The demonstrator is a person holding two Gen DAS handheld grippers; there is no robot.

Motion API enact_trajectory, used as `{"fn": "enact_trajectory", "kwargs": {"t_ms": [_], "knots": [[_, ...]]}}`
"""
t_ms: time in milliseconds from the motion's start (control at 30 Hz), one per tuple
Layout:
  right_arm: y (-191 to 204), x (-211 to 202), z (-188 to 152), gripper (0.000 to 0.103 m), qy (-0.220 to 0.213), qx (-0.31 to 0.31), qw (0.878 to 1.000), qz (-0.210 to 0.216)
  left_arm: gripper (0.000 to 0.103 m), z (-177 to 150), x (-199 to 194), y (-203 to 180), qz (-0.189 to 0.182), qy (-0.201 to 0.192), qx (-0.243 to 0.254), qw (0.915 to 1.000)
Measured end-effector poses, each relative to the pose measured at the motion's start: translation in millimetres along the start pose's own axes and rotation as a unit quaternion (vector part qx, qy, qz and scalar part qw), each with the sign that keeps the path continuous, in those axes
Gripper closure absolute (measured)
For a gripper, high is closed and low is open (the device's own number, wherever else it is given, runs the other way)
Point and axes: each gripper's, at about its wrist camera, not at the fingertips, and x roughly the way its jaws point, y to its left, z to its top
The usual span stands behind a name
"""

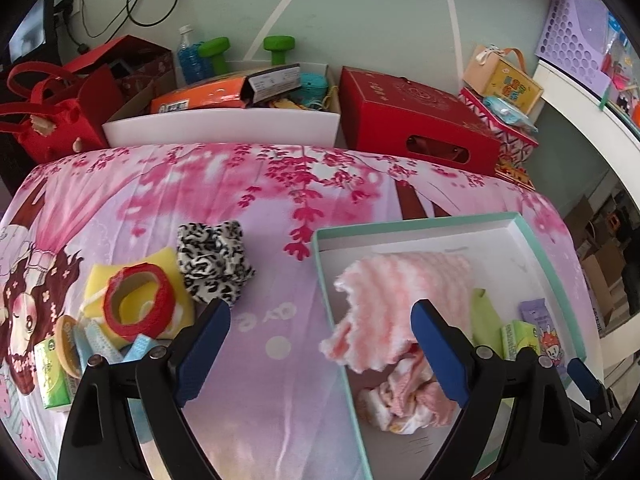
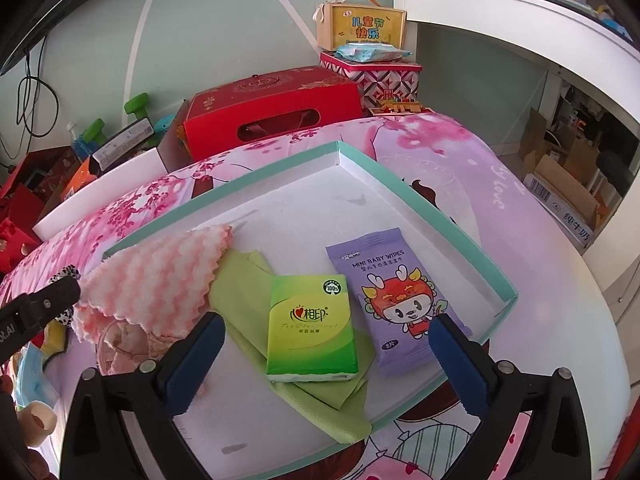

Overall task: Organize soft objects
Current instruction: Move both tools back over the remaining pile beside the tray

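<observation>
Left tool agape, right tool angled downward

We are seeing a white tray edged in teal, holding a pink-and-white wavy cloth, a lime-green cloth, a green-and-yellow tissue pack and a purple wipes packet. Left of the tray a black-and-white leopard scrunchie and a red tape ring are lying on the pink blossom-print sheet.
</observation>
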Motion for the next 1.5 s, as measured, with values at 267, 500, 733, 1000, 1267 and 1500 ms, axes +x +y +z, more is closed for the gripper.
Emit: {"fn": "enact_trajectory", "kwargs": {"t_ms": [267,500,733,1000,1267,1500], "knots": [[12,-6,0,0.000,-0.006,-0.014,1.000,0.007,0.011,-3,-12,17,0.023,-0.002,-0.007,0.9997],[30,-14,0,0.000,-0.013,-0.029,0.999,0.023,0.011,-6,-25,38,0.040,-0.004,-0.020,0.9990],[64,-26,-3,0.000,-0.022,-0.055,0.996,0.059,0.011,-11,-45,78,0.075,-0.014,-0.052,0.9958],[116,-41,-13,0.000,-0.037,-0.108,0.990,0.086,0.011,-21,-66,139,0.126,-0.020,-0.105,0.9862],[166,-56,-29,0.000,-0.038,-0.146,0.979,0.133,0.011,-33,-81,183,0.144,-0.024,-0.151,0.9777],[211,-66,-50,0.000,-0.032,-0.194,0.966,0.169,0.011,-47,-84,210,0.145,-0.013,-0.178,0.9732]]}}
